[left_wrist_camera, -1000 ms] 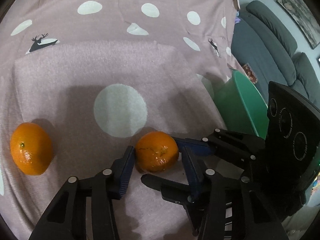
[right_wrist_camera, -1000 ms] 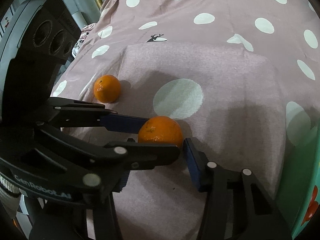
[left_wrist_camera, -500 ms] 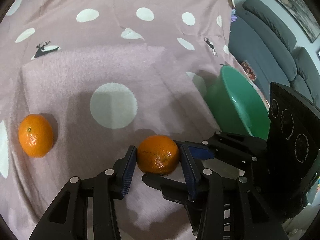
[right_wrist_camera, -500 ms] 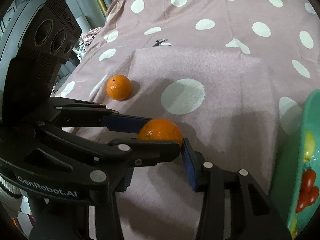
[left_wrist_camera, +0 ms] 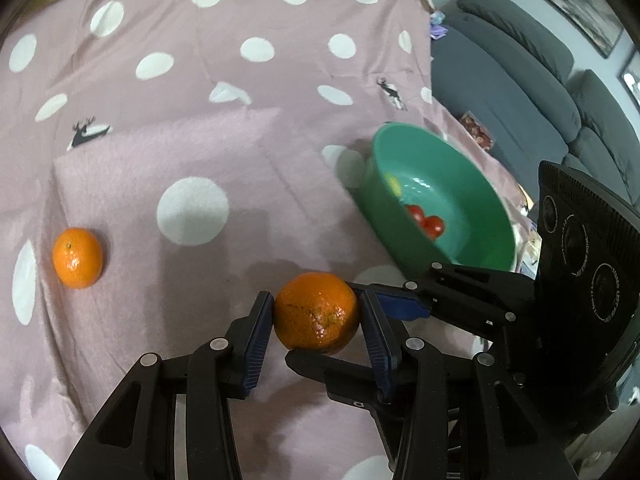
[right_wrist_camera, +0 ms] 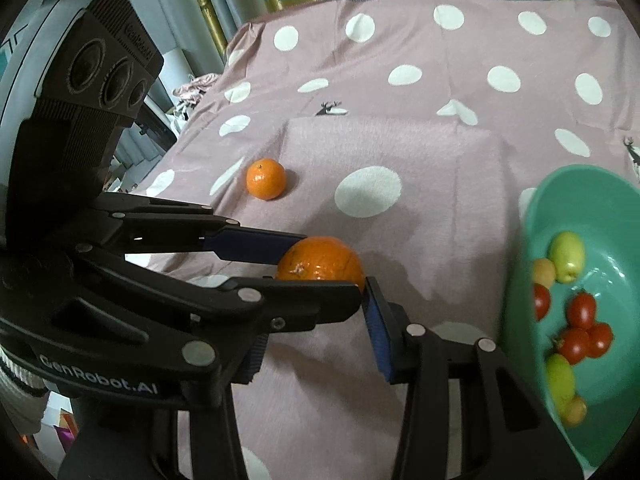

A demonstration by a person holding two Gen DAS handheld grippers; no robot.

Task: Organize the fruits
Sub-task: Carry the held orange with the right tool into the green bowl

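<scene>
Orange (left_wrist_camera: 316,312) now lifted off the bed (left_wrist_camera: 248,92) toward the green bowl (left_wrist_camera: 472,240), left gripper (left_wrist_camera: 316,322) and right gripper (right_wrist_camera: 320,308) fingers both clamped on it, second orange (left_wrist_camera: 77,257) near the bed's left edge.

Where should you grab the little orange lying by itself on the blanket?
Grab the loose orange around its widest middle, coming down from above with one pad on each side. It is round and rests alone on the soft blanket, with nothing near it, so a top-down pinch across the middle probably slips least.
</scene>
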